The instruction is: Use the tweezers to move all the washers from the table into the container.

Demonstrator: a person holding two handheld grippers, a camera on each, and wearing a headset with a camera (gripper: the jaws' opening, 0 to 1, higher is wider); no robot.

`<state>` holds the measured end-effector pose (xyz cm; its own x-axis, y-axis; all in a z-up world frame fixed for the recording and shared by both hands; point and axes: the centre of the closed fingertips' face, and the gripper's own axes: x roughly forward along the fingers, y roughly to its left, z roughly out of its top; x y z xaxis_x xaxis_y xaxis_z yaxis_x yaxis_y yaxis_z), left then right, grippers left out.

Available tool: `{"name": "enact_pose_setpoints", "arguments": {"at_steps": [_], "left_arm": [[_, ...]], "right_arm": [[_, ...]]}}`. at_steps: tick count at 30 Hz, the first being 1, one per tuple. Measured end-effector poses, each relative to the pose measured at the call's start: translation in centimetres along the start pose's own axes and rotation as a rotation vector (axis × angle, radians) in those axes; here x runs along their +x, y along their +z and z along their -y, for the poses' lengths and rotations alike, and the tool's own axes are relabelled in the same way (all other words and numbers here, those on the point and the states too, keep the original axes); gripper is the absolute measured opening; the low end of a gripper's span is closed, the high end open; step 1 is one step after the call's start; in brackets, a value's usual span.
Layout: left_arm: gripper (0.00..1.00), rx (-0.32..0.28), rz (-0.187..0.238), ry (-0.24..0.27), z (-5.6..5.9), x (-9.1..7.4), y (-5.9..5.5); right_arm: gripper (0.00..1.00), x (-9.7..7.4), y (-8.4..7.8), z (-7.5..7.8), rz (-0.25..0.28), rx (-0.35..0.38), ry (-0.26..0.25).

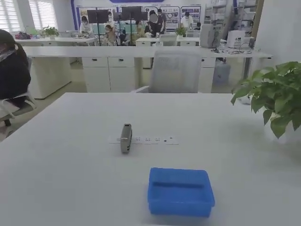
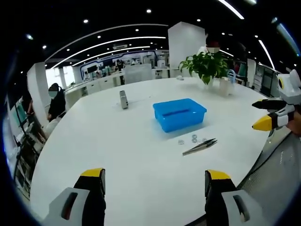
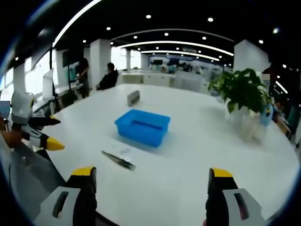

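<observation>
The washers (image 2: 193, 139), too small to count, lie on the table (image 2: 117, 155) between one pair of tweezers (image 2: 200, 146) and one blue container (image 2: 179, 114). Left tool (image 2: 155, 176) and right tool (image 3: 153, 174) both gape, empty.

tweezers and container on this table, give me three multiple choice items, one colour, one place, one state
1. What colour is the container? A) red B) blue C) green
2. Where are the tweezers? A) in the container B) on the table beside the washers C) held in a gripper
3. How is the left gripper? A) open, empty B) shut on the tweezers C) shut on a washer

Answers: 1 B, its walls are plainly blue; 2 B, they lie flat on the table next to the washers; 3 A, its jaws stand wide apart with nothing between.
</observation>
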<state>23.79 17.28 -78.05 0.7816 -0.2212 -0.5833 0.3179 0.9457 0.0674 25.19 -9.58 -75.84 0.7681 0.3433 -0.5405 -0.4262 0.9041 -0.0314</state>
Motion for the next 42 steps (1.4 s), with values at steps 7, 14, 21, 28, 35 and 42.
{"name": "enact_pose_setpoints", "arguments": {"at_steps": [7, 14, 21, 28, 35, 42], "left_arm": [[0.80, 0.049, -0.015, -0.077, 1.3, 0.4, 0.9], [0.60, 0.111, -0.042, -0.223, 3.2, 2.1, 2.2], [0.37, 0.193, -0.101, -0.379, 4.8, 4.6, 2.6], [0.19, 0.289, -0.181, -0.451, 5.8, 8.0, 1.9], [0.21, 0.374, -0.263, -0.517, 7.3, 10.6, 0.2], [0.16, 0.438, -0.322, -0.551, 7.9, 12.0, -1.1]], "right_arm": [[0.96, 0.1, -0.2, 0.1, -0.013, 0.001, -0.005], [0.95, 0.2, -0.5, 0.2, -0.032, -0.013, -0.013], [0.94, 0.3, -0.7, 0.4, -0.043, -0.019, -0.022], [0.94, 0.4, -1.1, 0.5, -0.062, -0.031, -0.025], [0.94, 0.5, -1.3, 0.6, -0.074, -0.034, -0.029], [0.94, 0.5, -1.4, 0.9, -0.079, -0.033, -0.039]]}}
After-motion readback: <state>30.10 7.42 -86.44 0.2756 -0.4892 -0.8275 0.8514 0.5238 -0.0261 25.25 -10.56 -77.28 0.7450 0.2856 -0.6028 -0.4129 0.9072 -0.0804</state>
